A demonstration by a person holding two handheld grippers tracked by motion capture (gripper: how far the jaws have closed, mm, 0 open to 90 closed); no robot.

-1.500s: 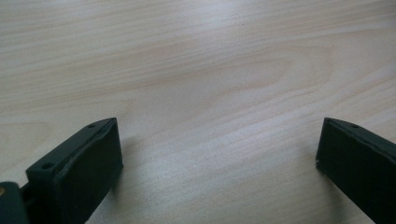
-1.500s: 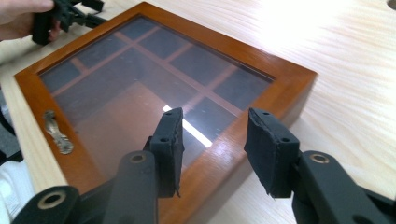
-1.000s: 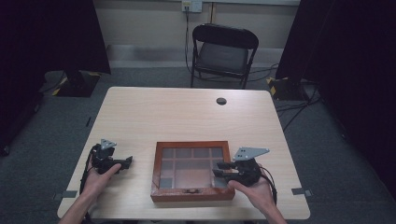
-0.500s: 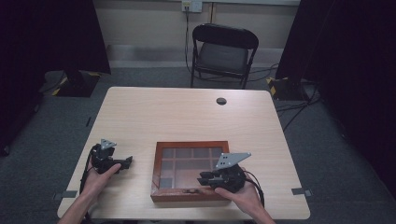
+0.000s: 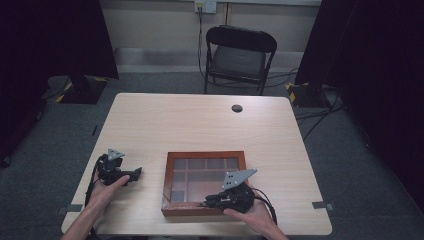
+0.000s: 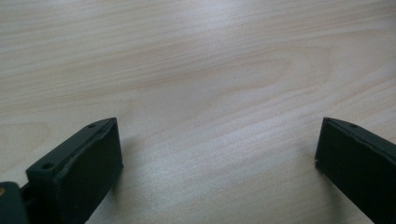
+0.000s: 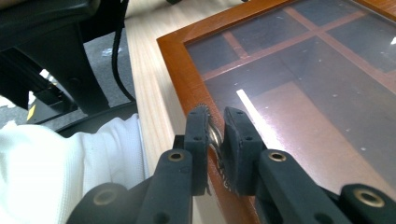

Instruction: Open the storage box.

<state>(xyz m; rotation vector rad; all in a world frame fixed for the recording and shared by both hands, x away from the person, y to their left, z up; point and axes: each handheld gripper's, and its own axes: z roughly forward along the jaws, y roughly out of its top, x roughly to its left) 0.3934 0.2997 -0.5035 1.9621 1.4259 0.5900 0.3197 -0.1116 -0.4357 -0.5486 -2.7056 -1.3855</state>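
Observation:
A brown wooden box with a glass lid over several compartments lies near the table's front edge. My right gripper lies at the box's front rim, pointing left along it. In the right gripper view its jaws have just been closing, and the right gripper is shut on a small toothed metal clasp on the box's frame. My left gripper rests on the table left of the box. In its own view the left gripper stands open over bare wood with nothing between the jaws.
A small black round disc sits at the table's far side. A black folding chair stands behind the table. A white sleeve shows close beside the right gripper. Light wood table extends beyond the box.
My right gripper has moved left from the box's right side to its front rim and closed on the clasp. The left gripper has not moved.

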